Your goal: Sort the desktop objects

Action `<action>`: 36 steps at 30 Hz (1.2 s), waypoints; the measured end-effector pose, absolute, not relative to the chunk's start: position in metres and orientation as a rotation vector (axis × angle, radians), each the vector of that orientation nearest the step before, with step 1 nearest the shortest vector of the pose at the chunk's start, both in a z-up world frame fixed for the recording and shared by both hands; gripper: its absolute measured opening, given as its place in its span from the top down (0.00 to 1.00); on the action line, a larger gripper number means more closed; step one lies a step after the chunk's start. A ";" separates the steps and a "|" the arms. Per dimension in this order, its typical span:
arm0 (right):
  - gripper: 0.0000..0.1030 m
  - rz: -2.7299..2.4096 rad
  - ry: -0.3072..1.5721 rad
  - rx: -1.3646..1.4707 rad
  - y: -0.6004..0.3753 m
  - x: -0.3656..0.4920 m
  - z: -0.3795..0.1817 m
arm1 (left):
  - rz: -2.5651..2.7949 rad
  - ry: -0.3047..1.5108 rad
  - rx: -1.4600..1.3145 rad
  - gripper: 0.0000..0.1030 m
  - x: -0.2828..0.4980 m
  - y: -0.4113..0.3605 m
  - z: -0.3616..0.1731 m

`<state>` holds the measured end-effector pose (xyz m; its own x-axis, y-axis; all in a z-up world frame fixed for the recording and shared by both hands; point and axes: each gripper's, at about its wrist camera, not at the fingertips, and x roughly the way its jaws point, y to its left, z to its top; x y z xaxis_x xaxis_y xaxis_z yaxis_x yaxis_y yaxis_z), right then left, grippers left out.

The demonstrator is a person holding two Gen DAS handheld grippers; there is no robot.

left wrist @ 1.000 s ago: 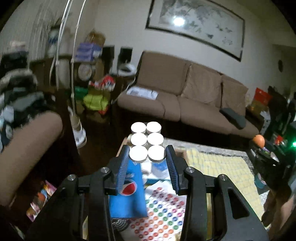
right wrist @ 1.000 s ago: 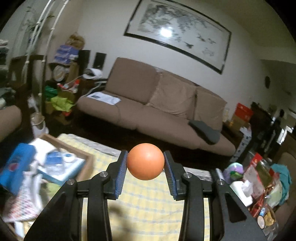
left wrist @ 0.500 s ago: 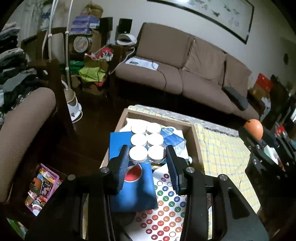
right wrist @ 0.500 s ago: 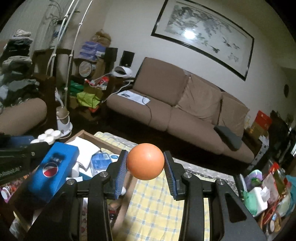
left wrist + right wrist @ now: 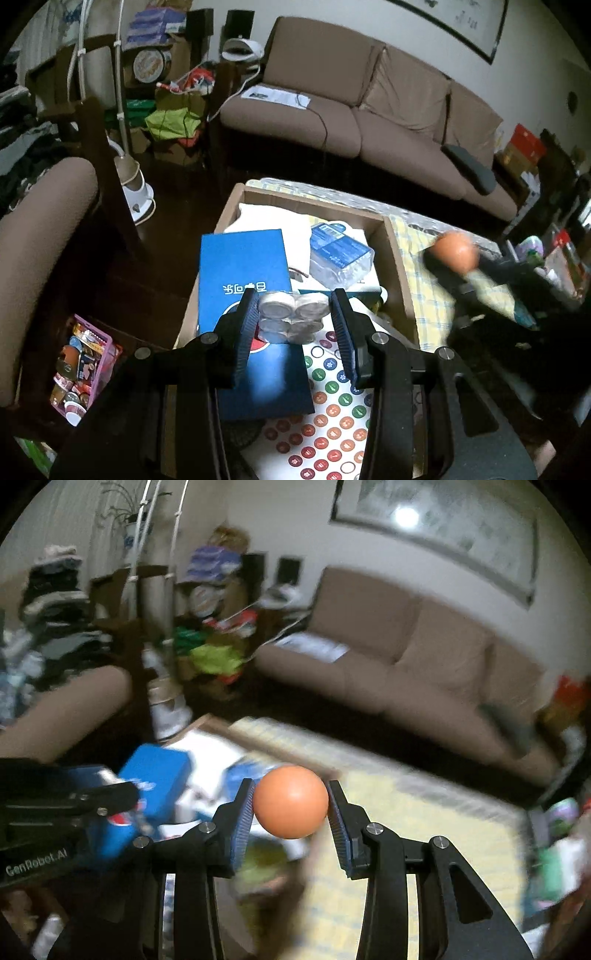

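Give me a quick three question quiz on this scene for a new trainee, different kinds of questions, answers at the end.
1. True or false: the right gripper is empty.
2. What does the left gripper hold? A) the pack of small jars B) the blue box C) a pen
3. Fill in: the blue box lies in the cardboard ____.

Key
1. False: its jaws clamp the orange ball.
2. A
3. box
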<state>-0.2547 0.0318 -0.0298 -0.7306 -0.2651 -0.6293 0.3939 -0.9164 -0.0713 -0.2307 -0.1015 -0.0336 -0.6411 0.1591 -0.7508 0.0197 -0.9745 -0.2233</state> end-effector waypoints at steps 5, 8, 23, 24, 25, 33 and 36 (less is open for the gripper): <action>0.62 -2.468 0.122 1.044 0.032 -0.278 -0.056 | 2.727 -0.372 -1.281 0.64 -0.229 -0.105 -0.032; 0.62 -2.464 0.107 1.072 0.033 -0.282 -0.062 | 2.694 -0.398 -1.276 0.64 -0.230 -0.104 -0.034; 0.37 -2.525 0.122 1.007 0.068 -0.278 -0.040 | 2.847 -0.325 -1.182 0.36 -0.220 -0.083 -0.012; 0.31 -2.530 0.141 0.997 0.071 -0.275 -0.035 | 2.866 -0.312 -1.178 0.34 -0.218 -0.083 -0.009; 0.27 -2.537 0.169 0.991 0.072 -0.271 -0.031 | 2.900 -0.289 -1.177 0.33 -0.216 -0.082 -0.007; 0.15 -2.585 0.313 0.944 0.078 -0.238 -0.004 | 3.025 -0.183 -1.163 0.17 -0.208 -0.085 0.006; 0.08 -2.561 0.360 0.941 0.073 -0.227 0.002 | 3.045 -0.160 -1.159 0.10 -0.204 -0.085 0.011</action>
